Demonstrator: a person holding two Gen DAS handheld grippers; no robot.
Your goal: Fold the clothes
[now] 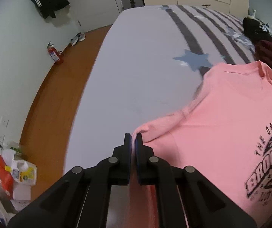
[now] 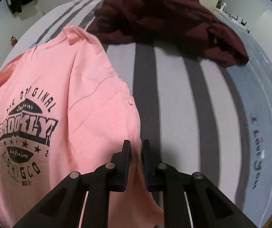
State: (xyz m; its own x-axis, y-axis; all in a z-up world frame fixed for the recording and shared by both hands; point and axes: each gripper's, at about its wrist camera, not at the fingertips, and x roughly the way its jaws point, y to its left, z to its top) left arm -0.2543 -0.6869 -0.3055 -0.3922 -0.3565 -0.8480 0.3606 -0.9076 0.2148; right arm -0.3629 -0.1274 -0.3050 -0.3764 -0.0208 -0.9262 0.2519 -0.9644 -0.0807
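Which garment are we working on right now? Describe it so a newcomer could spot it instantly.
Start at the bed with the grey-striped cover. At its near end lies the pink T-shirt, pinched by both the left hand-held gripper and the right hand-held gripper. Unlike the crumpled maroon garment beyond it, it carries a black "Brooklyn" print.

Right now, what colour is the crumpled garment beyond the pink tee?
Dark maroon garment, plain; clearest in the right wrist view.

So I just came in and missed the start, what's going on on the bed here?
A person is handling a pink Brooklyn-print T-shirt with two handheld grippers, to fold it. The left gripper is shut on one edge of the shirt and the right gripper pinches the opposite edge. The shirt is spread print-up on the striped bedspread, not yet folded. A crumpled maroon garment waits further up the bed.
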